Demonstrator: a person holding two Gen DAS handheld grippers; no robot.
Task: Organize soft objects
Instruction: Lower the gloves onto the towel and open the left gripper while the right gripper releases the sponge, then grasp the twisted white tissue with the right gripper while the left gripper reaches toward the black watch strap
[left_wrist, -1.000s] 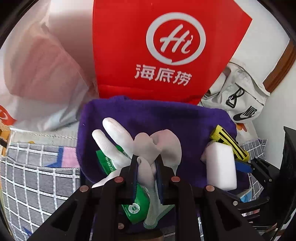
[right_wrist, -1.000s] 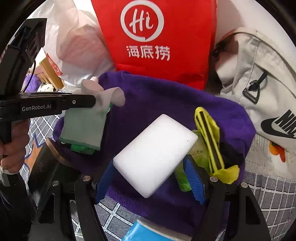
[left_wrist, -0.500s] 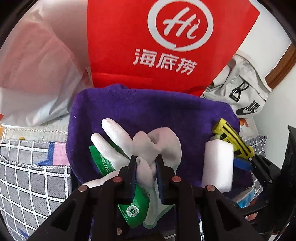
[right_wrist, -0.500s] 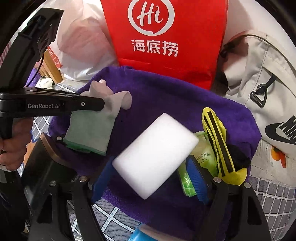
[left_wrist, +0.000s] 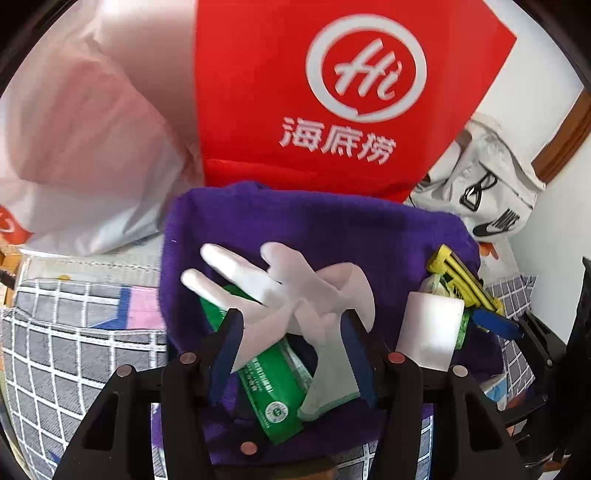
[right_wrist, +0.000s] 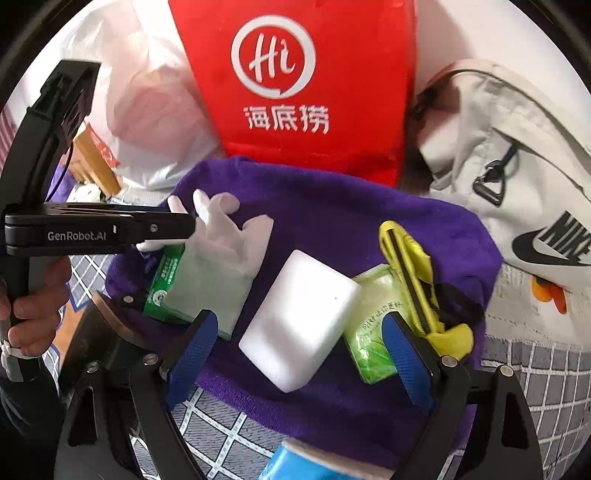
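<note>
A white glove (left_wrist: 280, 291) lies spread over a green packet (left_wrist: 273, 387) on the purple towel (left_wrist: 314, 236). My left gripper (left_wrist: 290, 321) straddles the glove with its jaws opening, the blue pads off the fabric. In the right wrist view a white sponge block (right_wrist: 299, 325) rests on the purple towel (right_wrist: 332, 206) between the pads of my right gripper (right_wrist: 299, 321). Its jaws are opening too, with a gap on both sides of the sponge. The glove (right_wrist: 218, 236) shows there as well, just past the left gripper's finger (right_wrist: 162, 227).
A light green tissue pack (right_wrist: 373, 332) and a yellow strap (right_wrist: 410, 258) lie on the towel's right side. Behind stand a red bag (left_wrist: 332, 92), a white plastic bag (left_wrist: 92, 147) and a pale backpack (right_wrist: 517, 184). A grey checked sheet (left_wrist: 74, 332) is underneath. A hand (right_wrist: 29, 314) holds the left gripper.
The left jaws have spread apart and let go of the glove, which now lies flat on the green packet. The right jaws have widened and the sponge has settled onto the towel.
</note>
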